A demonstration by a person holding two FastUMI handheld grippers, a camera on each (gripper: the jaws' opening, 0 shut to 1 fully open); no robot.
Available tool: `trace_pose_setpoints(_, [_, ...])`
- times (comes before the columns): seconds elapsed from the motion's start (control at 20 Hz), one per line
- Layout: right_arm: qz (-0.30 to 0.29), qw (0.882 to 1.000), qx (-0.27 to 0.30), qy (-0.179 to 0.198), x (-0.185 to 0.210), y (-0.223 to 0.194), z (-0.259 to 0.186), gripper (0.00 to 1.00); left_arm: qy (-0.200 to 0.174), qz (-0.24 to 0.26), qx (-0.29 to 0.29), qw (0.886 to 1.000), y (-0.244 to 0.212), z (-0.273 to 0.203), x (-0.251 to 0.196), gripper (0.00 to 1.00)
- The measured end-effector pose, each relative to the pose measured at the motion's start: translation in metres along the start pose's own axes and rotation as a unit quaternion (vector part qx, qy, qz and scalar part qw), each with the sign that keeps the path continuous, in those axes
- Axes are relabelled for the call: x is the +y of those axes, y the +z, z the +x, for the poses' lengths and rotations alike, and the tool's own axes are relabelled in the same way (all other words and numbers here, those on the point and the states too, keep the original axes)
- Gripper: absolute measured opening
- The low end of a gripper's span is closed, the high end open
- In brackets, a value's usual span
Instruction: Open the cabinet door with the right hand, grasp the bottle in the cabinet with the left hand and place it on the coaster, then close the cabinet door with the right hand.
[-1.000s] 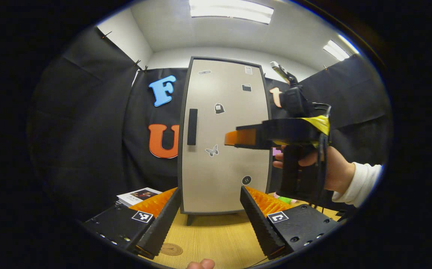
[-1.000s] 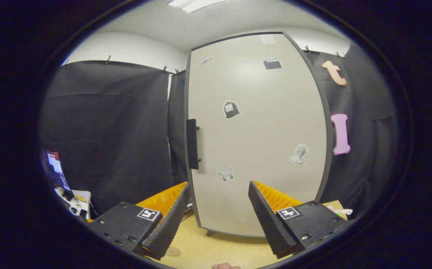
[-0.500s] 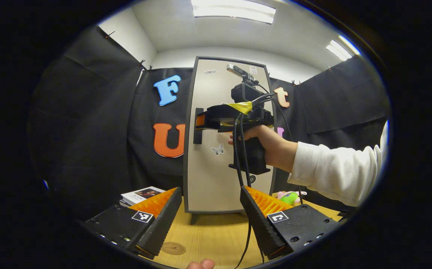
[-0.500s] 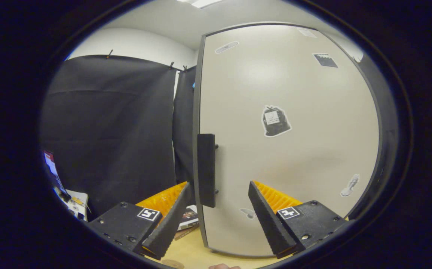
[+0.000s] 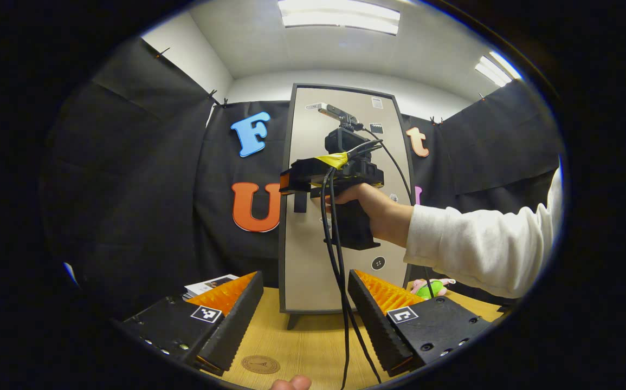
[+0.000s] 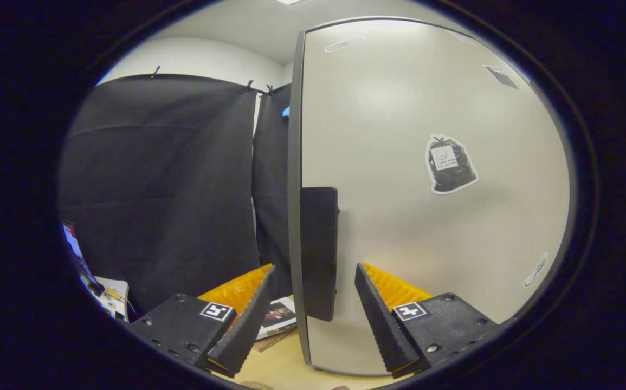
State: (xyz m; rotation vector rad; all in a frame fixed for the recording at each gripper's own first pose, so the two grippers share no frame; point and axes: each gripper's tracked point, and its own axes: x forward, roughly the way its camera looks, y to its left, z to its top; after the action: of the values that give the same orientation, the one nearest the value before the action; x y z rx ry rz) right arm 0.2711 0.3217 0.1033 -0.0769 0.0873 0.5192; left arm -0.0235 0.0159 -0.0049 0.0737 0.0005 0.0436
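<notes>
With the right gripper (image 6: 313, 319) fingers wide around the handle (image 6: 318, 252) on the shut cabinet door's (image 6: 426, 216) left edge, closing too shallow could slip off; the left gripper (image 5: 304, 319) waits open near the coaster (image 5: 260, 364).

Closed beige cabinet door (image 6: 399, 216), coaster (image 5: 260, 364) before it

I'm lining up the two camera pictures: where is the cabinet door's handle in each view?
Left gripper view: the handle sits just left of center on the closed cabinet door, mostly hidden behind the right gripper.
Right gripper view: the handle stands at center, its lower end between the gripper's open fingers.
Shared landmark: the bag-shaped sticker on the door, which the right gripper hides in the left gripper view.
</notes>
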Motion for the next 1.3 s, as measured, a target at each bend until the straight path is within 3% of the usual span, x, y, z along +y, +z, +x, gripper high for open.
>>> trace_pose_setpoints(0.3, [-0.014, 1.0, 0.0, -0.022, 0.0, 0.0, 0.007, 0.61, -0.001, 0.0, -0.002, 1.0, 0.0, 0.001, 0.004, 0.95])
trace_pose_setpoints(0.45, [-0.012, 0.999, -0.007, -0.029, -0.006, 0.0, 0.008, 0.35, 0.003, -0.002, -0.003, 1.0, 0.001, 0.001, 0.01, 0.95])
trace_pose_setpoints(0.6, [-0.025, 0.999, -0.009, -0.028, -0.007, 0.0, 0.008, 0.29, 0.006, -0.004, -0.002, 1.0, -0.001, -0.001, 0.016, 0.95])
trace_pose_setpoints(0.7, [-0.023, 0.999, -0.007, -0.026, -0.007, -0.001, 0.008, 0.18, 0.007, -0.004, -0.001, 1.0, -0.002, -0.001, 0.02, 0.95])
trace_pose_setpoints(1.3, [-0.041, 0.999, 0.008, 0.006, 0.009, -0.001, -0.032, 0.12, 0.007, -0.01, 0.001, 1.0, -0.009, -0.011, 0.037, 0.95])
